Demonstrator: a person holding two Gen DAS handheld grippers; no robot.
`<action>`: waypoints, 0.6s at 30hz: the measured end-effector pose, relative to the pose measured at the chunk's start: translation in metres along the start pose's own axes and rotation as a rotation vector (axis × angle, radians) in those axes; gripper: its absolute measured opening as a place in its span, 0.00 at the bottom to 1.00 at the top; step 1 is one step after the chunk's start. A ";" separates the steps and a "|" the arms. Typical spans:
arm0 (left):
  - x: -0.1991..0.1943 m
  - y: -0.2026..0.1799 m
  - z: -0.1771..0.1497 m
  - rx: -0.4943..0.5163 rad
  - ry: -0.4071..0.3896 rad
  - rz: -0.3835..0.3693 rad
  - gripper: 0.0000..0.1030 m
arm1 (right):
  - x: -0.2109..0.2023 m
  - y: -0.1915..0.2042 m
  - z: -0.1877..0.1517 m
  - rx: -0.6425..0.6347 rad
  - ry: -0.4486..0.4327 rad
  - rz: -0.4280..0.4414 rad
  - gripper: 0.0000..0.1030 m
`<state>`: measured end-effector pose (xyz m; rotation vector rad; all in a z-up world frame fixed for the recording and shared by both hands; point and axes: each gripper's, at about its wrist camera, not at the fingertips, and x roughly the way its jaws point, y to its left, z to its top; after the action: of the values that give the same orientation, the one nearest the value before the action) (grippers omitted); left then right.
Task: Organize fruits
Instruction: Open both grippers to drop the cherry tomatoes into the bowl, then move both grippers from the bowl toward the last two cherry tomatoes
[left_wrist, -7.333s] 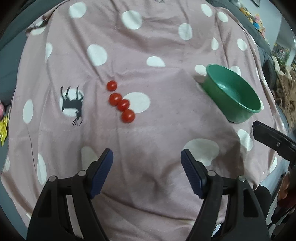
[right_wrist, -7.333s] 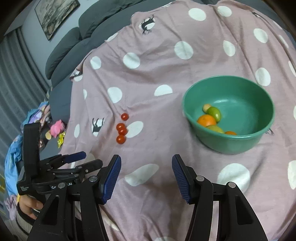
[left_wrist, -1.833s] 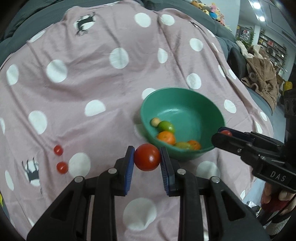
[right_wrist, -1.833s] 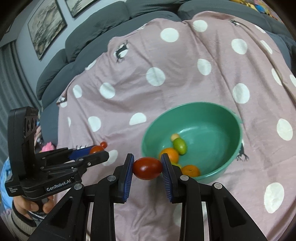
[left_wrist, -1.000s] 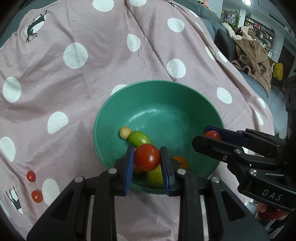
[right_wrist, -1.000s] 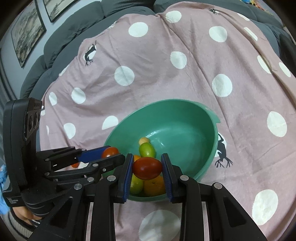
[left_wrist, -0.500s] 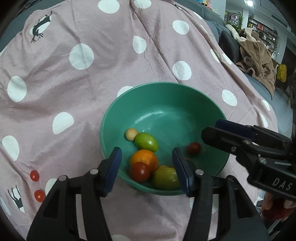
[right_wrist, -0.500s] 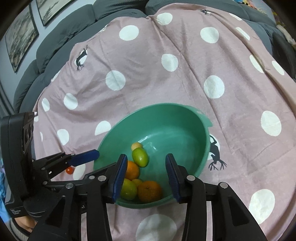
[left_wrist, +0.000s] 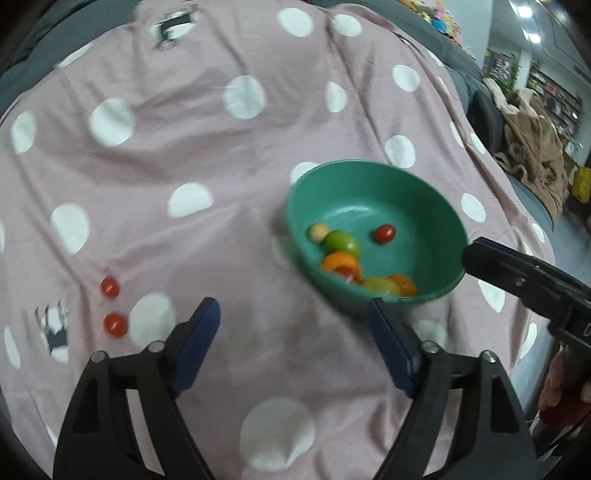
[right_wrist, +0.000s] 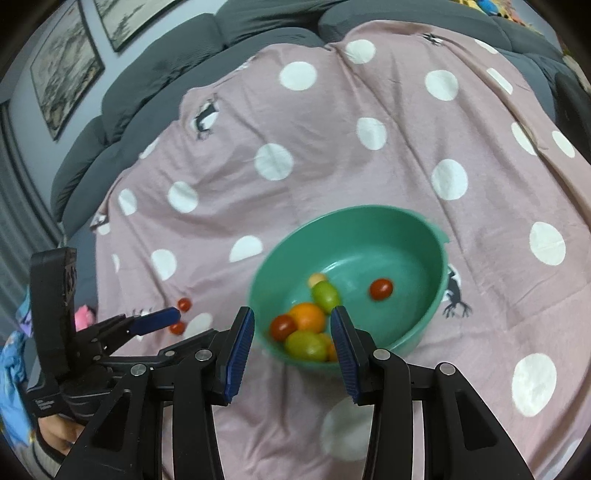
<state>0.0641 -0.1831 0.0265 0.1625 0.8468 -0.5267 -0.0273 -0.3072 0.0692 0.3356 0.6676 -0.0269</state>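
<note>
Two cherry tomatoes that were pinched between the jaws a second ago now lie loose in the green bowl (left_wrist: 439, 206): one red tomato (right_wrist: 381, 289) sits alone on the bare bowl floor toward its far right side, and the other tomato (right_wrist: 283, 327) rests at the near left wall, touching the orange (right_wrist: 307, 316). Around them are a green fruit (right_wrist: 325, 295), a small pale round fruit (right_wrist: 317, 278) just beyond it, and a yellow-green fruit (right_wrist: 306, 345) against the near wall.

Both claws have let go. The left gripper (left_wrist: 293, 341) has its blue pads spread wide with nothing between them, and it has drawn back from over the bowl, so the bowl now lies ahead and to its right. The right gripper (right_wrist: 291, 345) is likewise parted and empty, wider than half a second ago, its pads framing the near rim of the bowl.

On the pink polka-dot blanket (left_wrist: 229, 155), two more cherry tomatoes (left_wrist: 109, 287) (left_wrist: 115, 325) lie where they were, toward the left edge, well apart from the bowl, beside a white dot and a dark animal print (left_wrist: 55, 328).
</note>
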 end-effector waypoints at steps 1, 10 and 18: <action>-0.004 0.005 -0.005 -0.012 0.005 0.009 0.84 | -0.001 0.005 -0.003 -0.008 0.006 0.011 0.42; -0.044 0.051 -0.061 -0.128 0.037 0.149 0.95 | 0.002 0.055 -0.030 -0.079 0.105 0.067 0.57; -0.081 0.093 -0.099 -0.219 0.031 0.251 0.96 | 0.012 0.102 -0.047 -0.175 0.174 0.097 0.57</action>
<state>0.0004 -0.0381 0.0156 0.0743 0.8931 -0.1947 -0.0328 -0.1952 0.0575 0.2021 0.8196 0.1539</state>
